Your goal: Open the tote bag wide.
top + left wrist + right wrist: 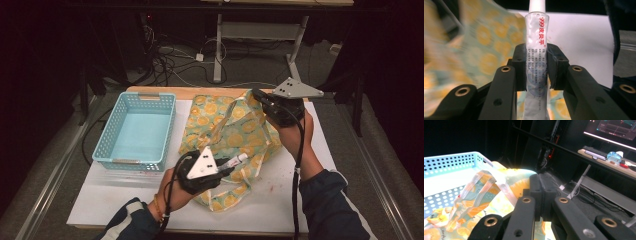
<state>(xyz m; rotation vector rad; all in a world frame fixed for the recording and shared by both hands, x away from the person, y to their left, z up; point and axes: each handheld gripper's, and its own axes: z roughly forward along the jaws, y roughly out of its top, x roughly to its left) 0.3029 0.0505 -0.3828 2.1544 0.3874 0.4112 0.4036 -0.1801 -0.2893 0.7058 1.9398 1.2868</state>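
Bench [300, 200]: white top, carrying a basket at about 9 o'clock of its middle and a bag across the middle; wooden edge along the far side.
Bag [220, 130]: cloth, pale green with orange fruit print, spread loosely over the bench centre; far edge lifted at about 1 o'clock; strap [486, 182] looped and lying on the cloth near the basket in the right gripper view.
Basket [112, 145]: light blue plastic, perforated walls, just beside the bag at its 9 o'clock, not touching any tongs.
Right tongs [261, 96]: raised above the far edge of the bag at roughly 1 o'clock of the bench middle; jaws pressed together, with the bag's cloth running up to them in the right gripper view; whether cloth is pinched between the pads cannot be told.
Left tongs [226, 167]: at about 6 o'clock of the bag, above its near part, pointing toward 2 o'clock; jaws pinching a tube on both sides.
Tube [537, 50]: slim, silvery white with red and blue print and a white cap end, clamped around its middle between the left pads [520, 67]; cap end sticking out past the jaws over the cloth, tail end running back between the arms of the tongs.
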